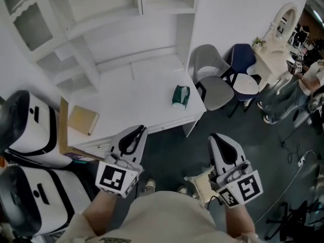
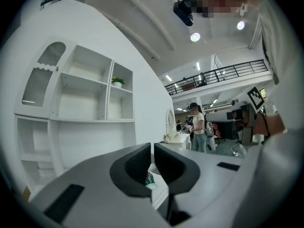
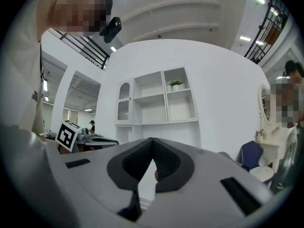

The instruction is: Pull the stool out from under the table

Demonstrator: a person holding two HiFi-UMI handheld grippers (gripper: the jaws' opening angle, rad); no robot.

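Both grippers were held level in front of the white table (image 1: 132, 92). The left gripper (image 1: 138, 129) was clenched to a thin slit with nothing gripped, and the right gripper (image 1: 218, 136) was pressed shut at its tips, likewise empty. What was taken for the stool (image 1: 198, 183), a cream shape not surely identified, was seen on the dark floor by the person's feet, clear of the table and partly covered by the right gripper.

Bright, even overhead light from round ceiling lamps (image 2: 195, 36). The white counter (image 1: 147, 95) is nearly washed out and the floor (image 1: 167, 151) dim. Both gripper views show strong fisheye curvature, black vignetted corners and a soft foreground.
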